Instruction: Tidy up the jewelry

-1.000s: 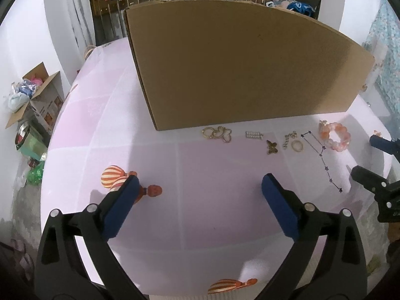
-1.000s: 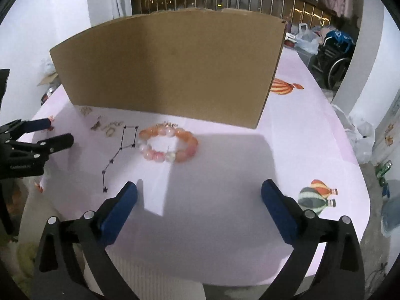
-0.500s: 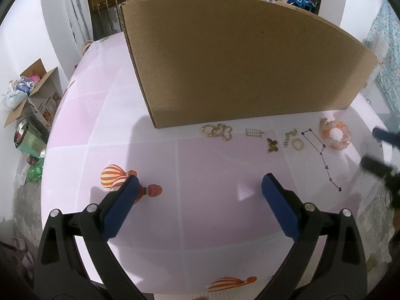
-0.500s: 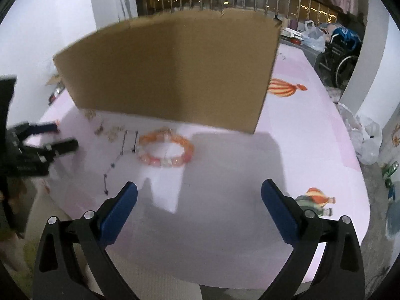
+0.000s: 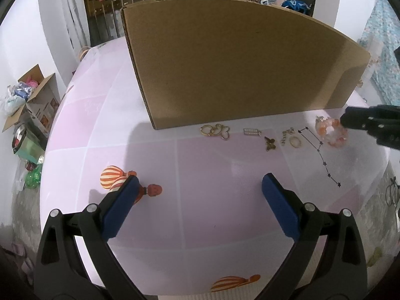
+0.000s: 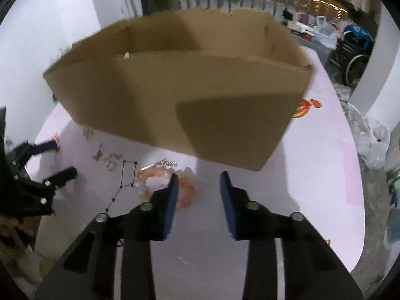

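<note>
The right gripper (image 6: 198, 178) is closing, its blue pads already near each other, and nothing sits between them. The bead bracelet (image 6: 162, 183) lies on the pink cloth (image 6: 312, 175) just left of the left pad, which overlaps its near rim in this view; whether the pad touches the beads I cannot tell, since the picture is smeared. Ahead of the jaws stands the open cardboard box (image 6: 190, 95), seen from above its front wall. Left of the bracelet runs a dark star chain (image 6: 125, 177), and beyond it a loose row of small gold pieces (too blurred here to name).

The left gripper (image 5: 198, 192) hangs released, jaws wide apart over bare cloth, holding nothing. Ahead of it and right of centre, along the box's foot, lie linked gold rings (image 5: 216, 130), a small bar charm (image 5: 252, 132), a butterfly charm (image 5: 270, 143) and a gold ring (image 5: 295, 141). Further right sits the bracelet, with the right gripper's dark fingers at its far side. A printed balloon (image 5: 112, 176) shows beside the left pad.
</note>
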### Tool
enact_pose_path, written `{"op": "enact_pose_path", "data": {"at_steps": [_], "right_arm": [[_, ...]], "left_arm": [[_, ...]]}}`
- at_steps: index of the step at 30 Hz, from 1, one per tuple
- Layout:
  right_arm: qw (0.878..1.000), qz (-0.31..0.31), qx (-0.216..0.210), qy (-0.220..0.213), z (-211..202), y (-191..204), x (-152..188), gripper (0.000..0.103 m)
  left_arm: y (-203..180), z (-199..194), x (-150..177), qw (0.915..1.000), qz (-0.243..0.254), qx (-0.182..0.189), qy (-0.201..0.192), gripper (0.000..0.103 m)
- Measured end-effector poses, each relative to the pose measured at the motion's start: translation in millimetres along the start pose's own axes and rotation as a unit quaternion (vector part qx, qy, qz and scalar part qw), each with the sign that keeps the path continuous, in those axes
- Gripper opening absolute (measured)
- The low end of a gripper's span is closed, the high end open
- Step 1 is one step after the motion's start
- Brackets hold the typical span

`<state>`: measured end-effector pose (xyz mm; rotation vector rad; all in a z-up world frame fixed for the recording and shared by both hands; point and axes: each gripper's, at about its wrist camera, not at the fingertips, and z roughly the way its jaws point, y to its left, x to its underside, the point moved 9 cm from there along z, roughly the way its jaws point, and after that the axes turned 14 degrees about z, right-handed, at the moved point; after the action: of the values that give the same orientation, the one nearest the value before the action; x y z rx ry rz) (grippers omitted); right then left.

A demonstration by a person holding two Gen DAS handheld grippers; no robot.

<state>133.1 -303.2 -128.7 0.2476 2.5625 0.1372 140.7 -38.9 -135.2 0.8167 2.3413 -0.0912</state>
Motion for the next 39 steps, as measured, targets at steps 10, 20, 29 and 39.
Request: {"op": "enact_pose_path", "data": {"at_steps": [10,20,29,39], "right_arm": [[0.998,0.024,0.057,-0.015,-8.4,-37.5,1.9,0.019],[0.994,0.016,-0.044,-0.100,-44.9,1.8,-15.5,0.019],[0.992,-0.007,-0.094,-0.084,-25.9,38.5,-8.9,0.019],[0.993,0.006,-0.100,-0.070,-10.8,35.9,-9.1,0.019]], "left_arm": [[0.2,-1.0,-0.3,0.9999,0.006,0.002,-0.010,0.095],[0.2,-22.7,-14.9,0.9964,0.026,-0.018,-0.079,0.095],[-2.8,-9.3,-33.9,0.9952,0.043,0.022,-0.085,0.049],[-11.2,12.8,-46.7,0.9924,0.087,0.046,-0.074,0.022]]}}
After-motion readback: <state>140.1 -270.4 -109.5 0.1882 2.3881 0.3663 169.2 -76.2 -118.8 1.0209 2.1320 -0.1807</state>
